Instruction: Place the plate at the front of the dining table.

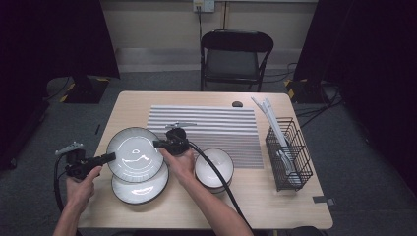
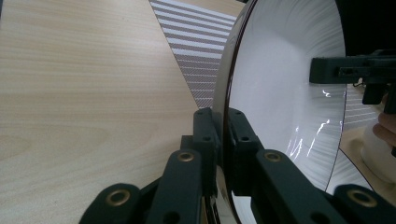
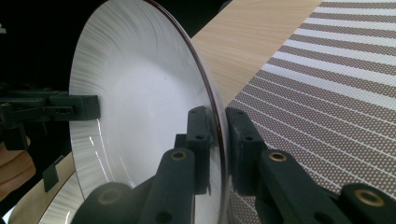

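Nearest the person's edge of the desk (image 1: 275, 206), two forearms come in from below, each hand carrying black tongs with a trailing cable. The left tongs (image 1: 112, 157) are clamped on the left rim of a white plate with a dark rim (image 1: 134, 153); in the left gripper view the two jaws stand narrow, one on each face of the plate's edge (image 2: 223, 140), pads pressing on it. The right tongs (image 1: 158, 144) grip the same plate at its opposite, right rim; in the right gripper view the jaws pinch the rim (image 3: 219, 135) in the same way, with the other tongs seen across the white face. Held between both tongs, the plate sits over a second plate (image 1: 140, 189) of the same kind, which lies on the desk and shows from under it on the near side; whether the two touch cannot be told. Just to the right of the right hand (image 1: 181, 164) stands a white bowl (image 1: 214, 168), apparently stacked on another. Beyond the plates lies a striped mat (image 1: 216, 130). At the right side of the desk stands a black wire basket (image 1: 289, 152) with long white utensils leaning in it. A small dark object (image 1: 237, 104) sits near the far edge. Behind the desk, on the grey floor, stands a black folding chair (image 1: 236, 56).
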A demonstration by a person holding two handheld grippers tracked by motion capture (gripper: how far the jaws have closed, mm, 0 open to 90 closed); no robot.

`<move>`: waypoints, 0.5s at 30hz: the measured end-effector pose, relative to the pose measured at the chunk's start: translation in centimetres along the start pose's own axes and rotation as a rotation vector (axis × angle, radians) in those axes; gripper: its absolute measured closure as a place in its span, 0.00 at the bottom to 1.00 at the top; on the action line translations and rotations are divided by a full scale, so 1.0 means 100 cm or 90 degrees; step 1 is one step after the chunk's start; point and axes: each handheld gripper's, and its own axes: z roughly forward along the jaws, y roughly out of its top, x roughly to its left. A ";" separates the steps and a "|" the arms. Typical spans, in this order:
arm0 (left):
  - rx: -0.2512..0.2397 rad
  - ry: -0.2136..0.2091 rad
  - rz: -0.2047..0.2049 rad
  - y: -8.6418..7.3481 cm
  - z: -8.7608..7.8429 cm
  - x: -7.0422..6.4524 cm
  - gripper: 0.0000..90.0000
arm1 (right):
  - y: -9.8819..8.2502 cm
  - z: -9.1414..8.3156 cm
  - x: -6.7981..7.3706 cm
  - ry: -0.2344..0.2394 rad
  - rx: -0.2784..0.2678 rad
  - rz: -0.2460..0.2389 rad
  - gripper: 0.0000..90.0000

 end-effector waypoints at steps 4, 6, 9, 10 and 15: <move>-0.003 0.002 0.003 0.002 0.001 -0.002 0.94 | 0.001 -0.002 0.000 -0.008 0.006 -0.001 0.90; -0.004 0.003 0.005 0.003 0.001 -0.002 0.94 | 0.002 -0.003 0.001 -0.011 0.005 -0.003 0.91; -0.001 0.010 0.006 0.005 0.000 -0.003 0.94 | 0.004 -0.004 0.002 -0.016 0.009 -0.004 0.91; -0.003 0.011 0.005 0.005 0.001 -0.003 0.94 | 0.004 -0.004 0.003 -0.023 0.011 -0.005 0.91; -0.006 0.006 0.009 0.008 0.000 -0.005 0.94 | 0.006 -0.007 0.005 -0.032 0.011 -0.005 0.92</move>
